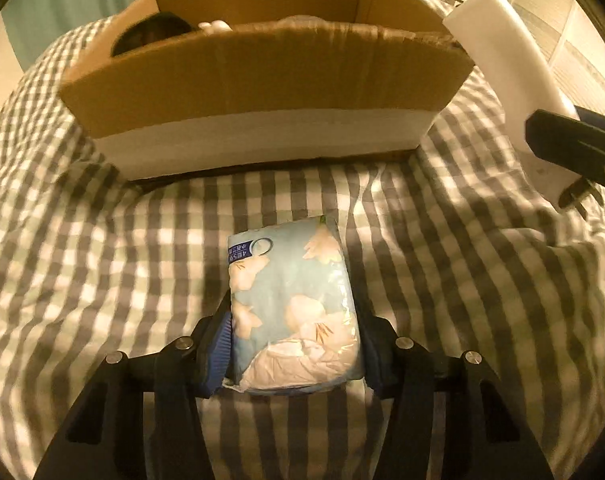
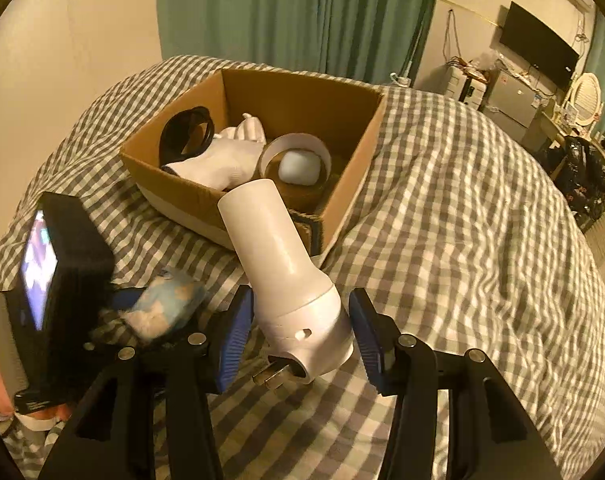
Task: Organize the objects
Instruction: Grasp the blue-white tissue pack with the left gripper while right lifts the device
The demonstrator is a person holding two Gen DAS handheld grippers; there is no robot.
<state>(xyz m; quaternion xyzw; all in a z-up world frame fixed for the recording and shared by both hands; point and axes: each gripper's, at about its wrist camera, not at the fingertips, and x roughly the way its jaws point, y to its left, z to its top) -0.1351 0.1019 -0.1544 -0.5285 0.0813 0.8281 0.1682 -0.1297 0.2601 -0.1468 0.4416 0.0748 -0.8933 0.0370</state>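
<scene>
place: bedroom | cues: checked bed cover (image 2: 462,208), curtain (image 2: 302,12), wall TV (image 2: 536,46)

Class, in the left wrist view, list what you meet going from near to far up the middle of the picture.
Left gripper → tissue pack → checked bedcover → cardboard box → green curtain.

box (image 2: 258,92): matt cardboard | tissue pack (image 1: 294,312): glossy plastic wrap | bedcover (image 2: 462,220): checked cloth | dryer (image 2: 286,276): smooth plastic

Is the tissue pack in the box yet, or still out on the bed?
Out. The tissue pack lies on the checked bedcover in front of the box, between the left tool's pads.
</scene>
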